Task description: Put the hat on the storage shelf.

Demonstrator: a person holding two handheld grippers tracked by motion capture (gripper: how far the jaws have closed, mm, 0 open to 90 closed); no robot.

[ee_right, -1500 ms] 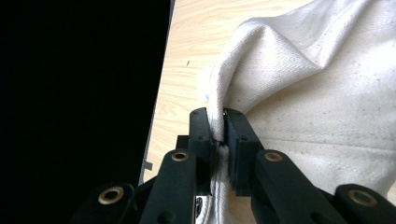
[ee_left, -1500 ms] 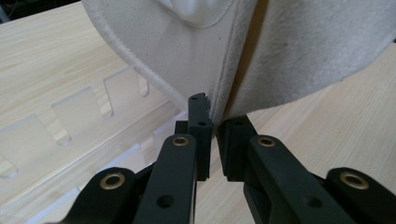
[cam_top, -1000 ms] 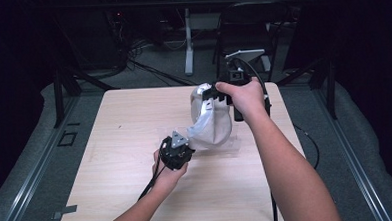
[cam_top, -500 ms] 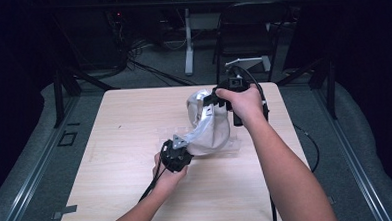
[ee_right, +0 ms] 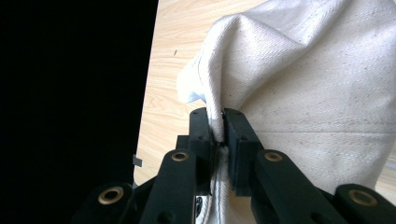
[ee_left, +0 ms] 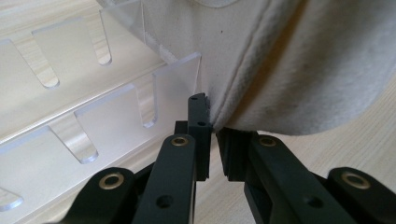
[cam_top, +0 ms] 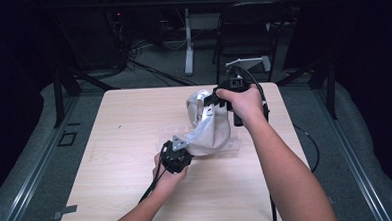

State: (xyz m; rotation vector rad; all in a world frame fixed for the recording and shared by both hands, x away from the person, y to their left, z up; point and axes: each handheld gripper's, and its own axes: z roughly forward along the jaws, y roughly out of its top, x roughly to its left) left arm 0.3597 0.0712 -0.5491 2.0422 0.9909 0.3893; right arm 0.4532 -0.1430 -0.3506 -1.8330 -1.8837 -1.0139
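An off-white cloth hangs stretched between my two grippers above the wooden table. My right gripper is held high at the back right and is shut on a fold of the cloth; the fabric runs down between its jaws. Lower and nearer the person, my left gripper pinches the cloth's thick hem between its jaws. A clear plastic rack with slotted walls lies on the table just beyond the left gripper, partly under the cloth.
The clear rack's edge shows faintly beneath the cloth. A black chair and cables stand on the floor behind the table. The table's right edge runs close to the right forearm.
The right gripper has come down and slightly left with the cloth. The left gripper has drawn a little toward the person, and the cloth now runs tauter between them.
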